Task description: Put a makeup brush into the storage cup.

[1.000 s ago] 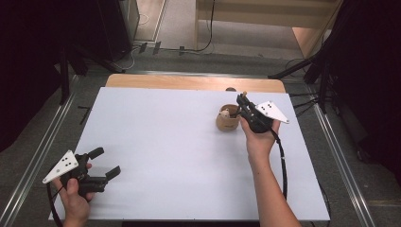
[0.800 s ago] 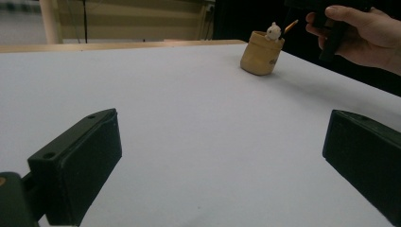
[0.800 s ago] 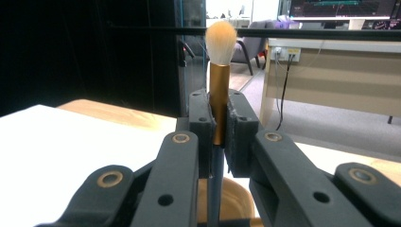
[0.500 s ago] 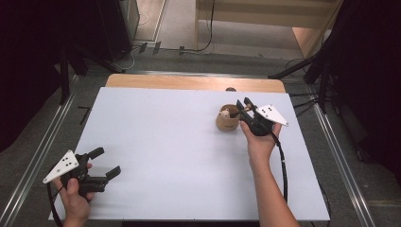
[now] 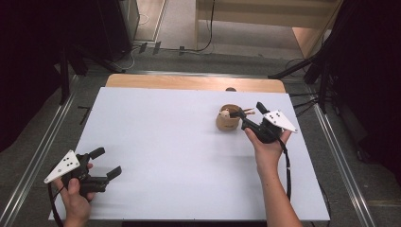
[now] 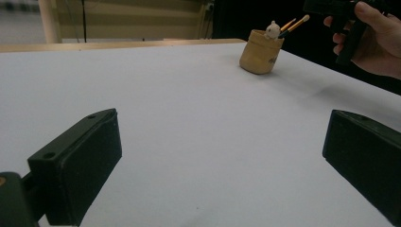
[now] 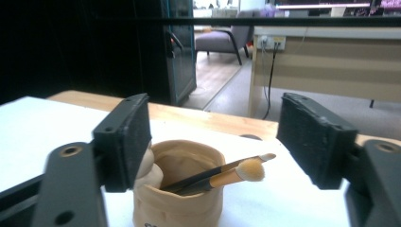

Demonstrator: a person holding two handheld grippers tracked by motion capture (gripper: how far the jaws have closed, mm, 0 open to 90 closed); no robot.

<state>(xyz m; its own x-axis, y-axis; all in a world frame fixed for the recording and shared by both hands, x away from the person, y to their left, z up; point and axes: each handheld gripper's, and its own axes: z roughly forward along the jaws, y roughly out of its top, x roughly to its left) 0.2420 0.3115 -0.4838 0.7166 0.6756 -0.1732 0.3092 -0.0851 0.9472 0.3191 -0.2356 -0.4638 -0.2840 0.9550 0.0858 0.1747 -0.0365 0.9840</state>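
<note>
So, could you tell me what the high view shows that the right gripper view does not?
High view alone: the left gripper, jaws apart over the white table, and both forearms. Right gripper view alone: up close, two brushes leaning in the tan pot, a pale figure at its rim, an office behind. Both share the pot and the right gripper, whose jaws have just been opening, nothing pressed between them.

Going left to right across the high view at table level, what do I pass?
Left tongs → bare white table → tan holder with the brushes → right tongs, open beside the holder.
</note>
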